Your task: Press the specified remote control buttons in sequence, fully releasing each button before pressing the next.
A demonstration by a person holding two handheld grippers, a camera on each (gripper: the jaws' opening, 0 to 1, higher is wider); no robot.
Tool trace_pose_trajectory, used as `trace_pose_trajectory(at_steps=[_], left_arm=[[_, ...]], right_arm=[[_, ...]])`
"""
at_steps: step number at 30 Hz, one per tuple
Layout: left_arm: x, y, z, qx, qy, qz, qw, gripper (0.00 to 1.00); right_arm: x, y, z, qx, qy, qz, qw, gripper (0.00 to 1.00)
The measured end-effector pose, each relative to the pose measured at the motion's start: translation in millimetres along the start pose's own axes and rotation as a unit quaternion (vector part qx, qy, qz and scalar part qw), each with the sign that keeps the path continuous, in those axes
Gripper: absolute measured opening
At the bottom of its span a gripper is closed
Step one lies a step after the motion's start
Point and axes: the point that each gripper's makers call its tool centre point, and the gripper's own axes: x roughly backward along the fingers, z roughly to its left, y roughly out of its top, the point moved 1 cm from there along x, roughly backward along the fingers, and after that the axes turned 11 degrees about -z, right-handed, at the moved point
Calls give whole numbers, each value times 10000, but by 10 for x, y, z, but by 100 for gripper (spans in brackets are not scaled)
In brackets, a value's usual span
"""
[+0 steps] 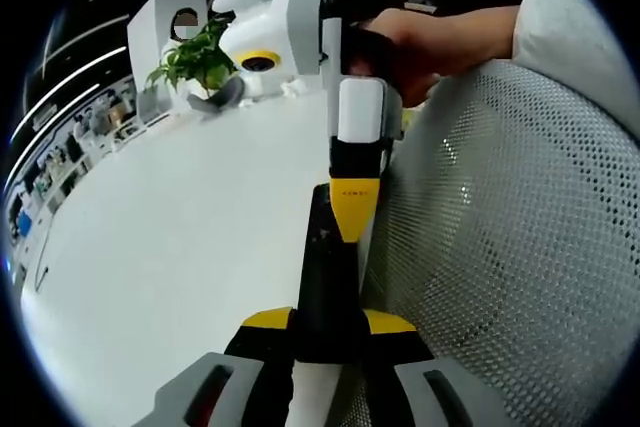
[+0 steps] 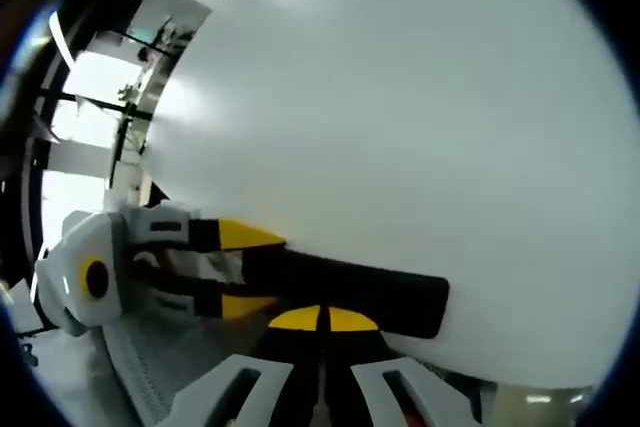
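A black remote control [image 1: 326, 282] runs lengthwise between the yellow-tipped jaws of my left gripper [image 1: 328, 322], which is shut on its near end. My right gripper [image 1: 355, 209] comes down from above with its yellow tips together and rests them on the remote's far part. In the right gripper view the remote [image 2: 350, 287] lies crosswise above my shut right gripper [image 2: 325, 319]. The left gripper [image 2: 243, 269] clamps it from the left. The buttons are hidden from view.
The white table [image 1: 180, 227] spreads out to the left. A grey mesh chair back [image 1: 510, 247] stands close on the right. A potted plant [image 1: 195, 59] and a white machine [image 1: 250, 27] are at the far edge. A person's hand [image 1: 430, 42] holds the right gripper.
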Motion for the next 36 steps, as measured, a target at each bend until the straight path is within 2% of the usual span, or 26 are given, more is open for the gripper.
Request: trace_pose_trajectory(at_steps=[14, 17, 19, 23, 29, 36], left_arm=[[-6, 2, 6, -4, -11, -12, 10000, 25], [-7, 1, 10, 8, -9, -13, 10000, 25], [-8, 0, 11, 10, -7, -13, 10000, 25], [-8, -3, 11, 4, -9, -11, 10000, 25], [-8, -4, 12, 5, -9, -13, 10000, 25], [-3, -2, 11, 36, -9, -27, 10000, 25]], right_arm=[[3, 6, 11, -154, 113, 59, 9998, 0], [-2, 72, 54, -117, 230, -117, 9996, 0], [4, 119, 37, -51, 184, -274, 9994, 0], [-19, 102, 70, -88, 301, -209, 9993, 0], [-58, 100, 99, 240, 259, -212, 9992, 0], [-48, 159, 126, 236, 396, -408, 9981, 0]])
